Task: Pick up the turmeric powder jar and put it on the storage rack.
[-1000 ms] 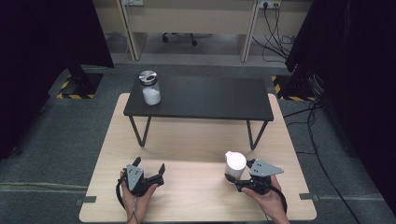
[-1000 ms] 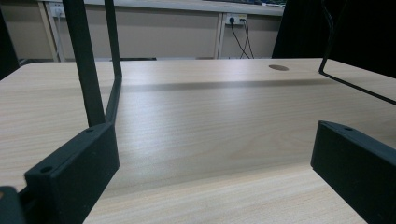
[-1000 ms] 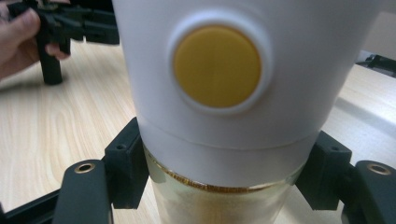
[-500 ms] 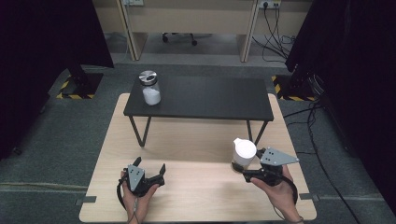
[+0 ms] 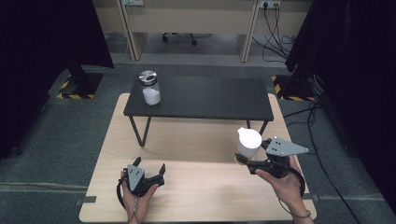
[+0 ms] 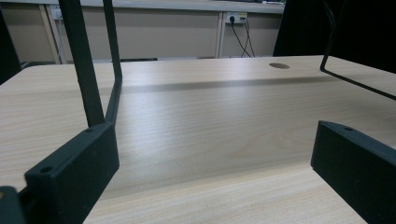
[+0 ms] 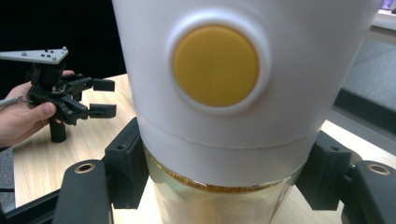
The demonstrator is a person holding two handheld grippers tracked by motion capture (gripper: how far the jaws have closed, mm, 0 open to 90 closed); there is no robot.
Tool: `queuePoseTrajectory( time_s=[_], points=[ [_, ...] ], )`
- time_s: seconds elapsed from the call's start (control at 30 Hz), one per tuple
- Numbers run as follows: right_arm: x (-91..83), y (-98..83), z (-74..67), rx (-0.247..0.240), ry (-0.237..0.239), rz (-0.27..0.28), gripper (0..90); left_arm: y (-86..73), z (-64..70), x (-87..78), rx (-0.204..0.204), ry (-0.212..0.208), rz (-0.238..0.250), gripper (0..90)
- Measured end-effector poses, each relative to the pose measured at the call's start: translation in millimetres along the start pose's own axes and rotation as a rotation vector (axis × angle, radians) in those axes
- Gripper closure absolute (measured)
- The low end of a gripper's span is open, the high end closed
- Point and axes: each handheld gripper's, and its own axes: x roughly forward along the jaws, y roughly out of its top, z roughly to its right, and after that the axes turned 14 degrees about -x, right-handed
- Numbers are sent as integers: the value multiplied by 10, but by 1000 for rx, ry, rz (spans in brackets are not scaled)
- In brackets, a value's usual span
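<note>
Between the right claw's (image 5: pixel 242 159) clamping jaws, the white-lidded bottle (image 5: pixel 248 143) (upright, above the table (image 5: pixel 196 196)).

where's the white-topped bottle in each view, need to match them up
High view: the white-topped bottle is at lower right, clamped by the right gripper above the wooden table.
Right gripper view: the bottle spans the centre, close up, between the jaws, with a yellow round button on its white top.
Left gripper view: not in it.
Shared landmark: the light wooden table, also at lower left in the right gripper view.
</note>
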Motion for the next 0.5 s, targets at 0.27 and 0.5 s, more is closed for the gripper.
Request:
queuePoseTrajectory(
  time_s=[0.27,0.5],
  points=[
    [-38,211,90,-2,-23,0,308,0,-2,0,-1,-1,0,3],
    [-33,438,221,-19,-62,8,308,0,-4,1,-4,-1,1,3]
  ],
)
